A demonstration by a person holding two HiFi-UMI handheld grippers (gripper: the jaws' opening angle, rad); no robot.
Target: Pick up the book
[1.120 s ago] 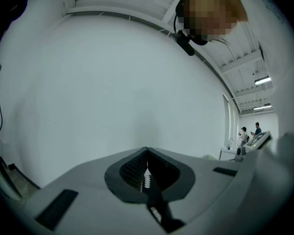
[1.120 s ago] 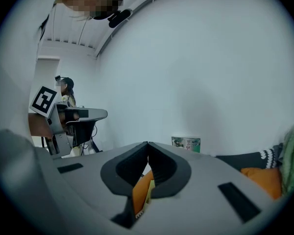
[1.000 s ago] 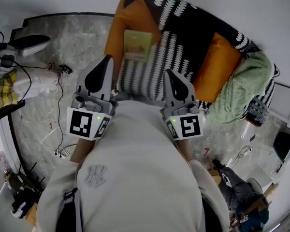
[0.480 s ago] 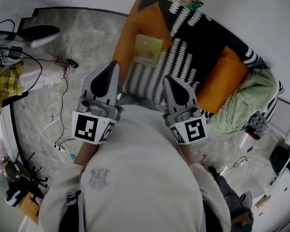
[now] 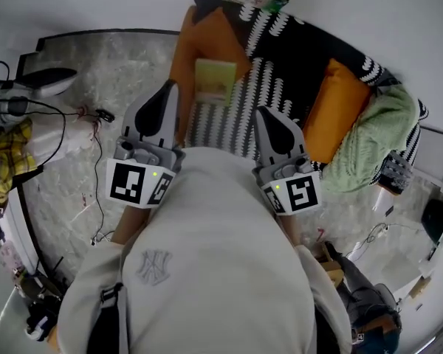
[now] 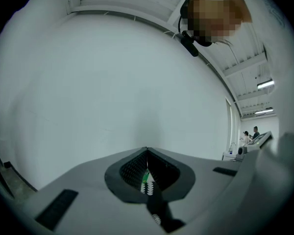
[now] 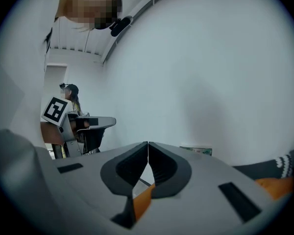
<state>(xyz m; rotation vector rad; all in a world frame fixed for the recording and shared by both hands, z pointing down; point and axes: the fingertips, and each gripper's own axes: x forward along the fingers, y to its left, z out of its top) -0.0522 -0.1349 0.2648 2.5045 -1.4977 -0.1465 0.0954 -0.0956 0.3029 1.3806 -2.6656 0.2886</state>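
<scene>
Pale yellow-green rectangular book (image 5: 215, 82) is noted lying flat on the black-and-white patterned sofa (image 5: 280, 50), at the edge of an orange cushion (image 5: 199, 41) near the sofa's left end. The left hand-held gripper (image 5: 169, 88) and right hand-held gripper (image 5: 263, 113) are held short of the book, apart from it. Each pair of jaws is seen pressed together at the tips with nothing pinched
</scene>
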